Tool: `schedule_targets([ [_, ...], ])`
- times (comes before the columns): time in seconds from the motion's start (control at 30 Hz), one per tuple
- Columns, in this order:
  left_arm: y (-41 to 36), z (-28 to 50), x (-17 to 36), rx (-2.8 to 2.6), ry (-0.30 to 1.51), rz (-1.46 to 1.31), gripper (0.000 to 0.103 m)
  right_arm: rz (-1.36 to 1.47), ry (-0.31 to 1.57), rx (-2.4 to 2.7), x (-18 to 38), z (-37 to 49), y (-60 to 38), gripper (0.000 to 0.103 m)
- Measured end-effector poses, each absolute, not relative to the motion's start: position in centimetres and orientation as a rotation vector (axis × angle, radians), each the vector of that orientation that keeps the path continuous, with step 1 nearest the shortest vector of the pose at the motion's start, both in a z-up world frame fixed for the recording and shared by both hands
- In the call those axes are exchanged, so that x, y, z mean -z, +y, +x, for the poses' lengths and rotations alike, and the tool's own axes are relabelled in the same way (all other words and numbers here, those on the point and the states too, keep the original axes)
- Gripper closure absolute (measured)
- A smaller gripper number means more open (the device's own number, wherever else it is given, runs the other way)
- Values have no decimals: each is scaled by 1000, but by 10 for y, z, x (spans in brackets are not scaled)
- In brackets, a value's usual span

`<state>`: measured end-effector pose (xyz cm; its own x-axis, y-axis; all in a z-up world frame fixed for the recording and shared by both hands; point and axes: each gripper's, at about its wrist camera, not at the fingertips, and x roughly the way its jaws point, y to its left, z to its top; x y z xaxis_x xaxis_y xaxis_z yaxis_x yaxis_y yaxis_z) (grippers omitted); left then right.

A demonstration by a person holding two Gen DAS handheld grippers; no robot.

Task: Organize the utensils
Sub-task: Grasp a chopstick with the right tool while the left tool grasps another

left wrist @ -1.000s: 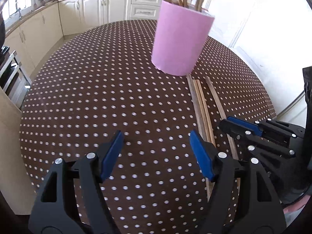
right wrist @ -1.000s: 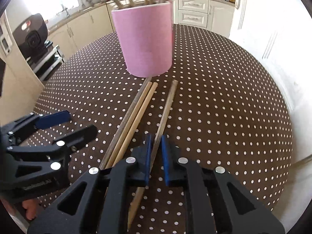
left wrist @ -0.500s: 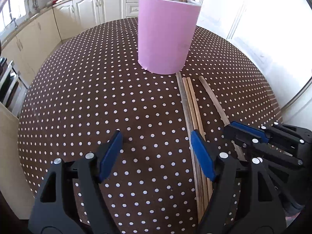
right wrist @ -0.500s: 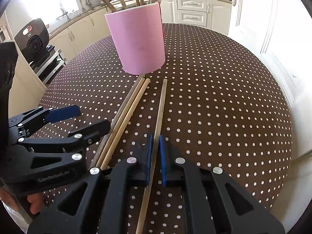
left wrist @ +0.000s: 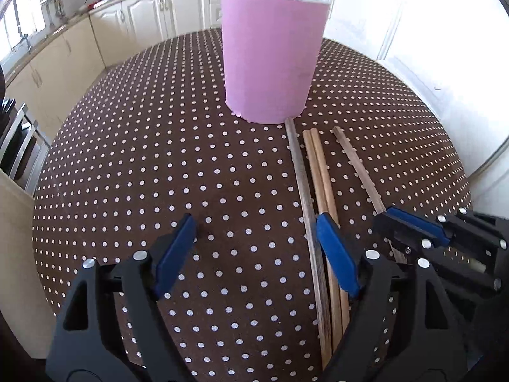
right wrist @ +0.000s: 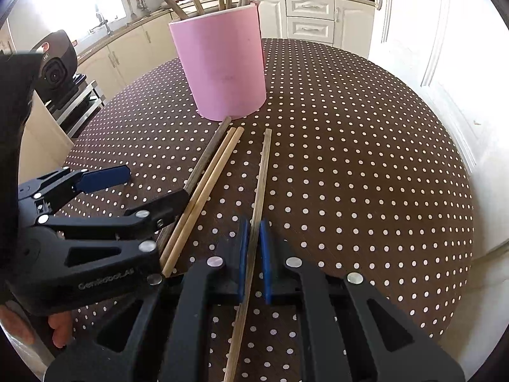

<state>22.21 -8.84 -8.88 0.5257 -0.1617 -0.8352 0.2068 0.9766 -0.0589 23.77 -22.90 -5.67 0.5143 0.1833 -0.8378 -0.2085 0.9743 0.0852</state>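
A pink cylindrical holder [left wrist: 270, 57] [right wrist: 222, 63] with several wooden sticks in it stands on the brown polka-dot table [left wrist: 159, 159]. In front of it lie a dark chopstick [left wrist: 299, 172] [right wrist: 206, 156], a pale pair [left wrist: 318, 165] [right wrist: 219, 162] and a single chopstick [left wrist: 356, 162] [right wrist: 264, 172]. My right gripper [right wrist: 253, 224] [left wrist: 383, 218] is shut on the single chopstick near its middle. To its left, my left gripper [left wrist: 256, 222] [right wrist: 156, 183] is open and its jaws are opening. Its right finger hangs over the pale pair, with the dark chopstick just inside it and no pad pressing on anything.
Cream kitchen cabinets [left wrist: 152, 16] and a counter run behind the table. A metal rack [left wrist: 19, 146] stands off the table's left edge, and a dark camera-like device [right wrist: 55, 67] sits above it. A hand [right wrist: 60, 328] holds the left gripper. A white door [right wrist: 429, 31] is at the right.
My left gripper has slid right toward the chopsticks, so its right finger now covers the pale pair, and its jaws have spread a little. The right gripper stays clamped on the single chopstick.
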Motion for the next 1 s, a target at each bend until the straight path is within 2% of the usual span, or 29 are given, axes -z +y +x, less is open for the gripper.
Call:
schedule_targets([
  [0.23,-97,239,93,149,1020,68,27,47,1012,-211,57,241,-234,99],
  [0.3,-95,238,92,159,1007,68,42,53,1015,-208,57,242,-234,99],
  [0.33,-93,236,90,170,994,69,64,51,1017,-207,57,242,-234,99],
  [0.37,-91,234,89,183,989,71,77,50,1019,-204,57,243,-233,99],
  [0.43,-89,229,90,228,978,86,84,57,1021,-198,56,244,-233,99],
  [0.67,-50,222,93,306,976,-88,97,30,1021,-183,56,249,-228,98],
  [0.77,-36,222,94,305,985,-156,97,28,1021,-180,56,255,-227,98],
  [1.0,-33,221,92,282,990,-105,96,16,1020,-178,56,252,-225,98],
])
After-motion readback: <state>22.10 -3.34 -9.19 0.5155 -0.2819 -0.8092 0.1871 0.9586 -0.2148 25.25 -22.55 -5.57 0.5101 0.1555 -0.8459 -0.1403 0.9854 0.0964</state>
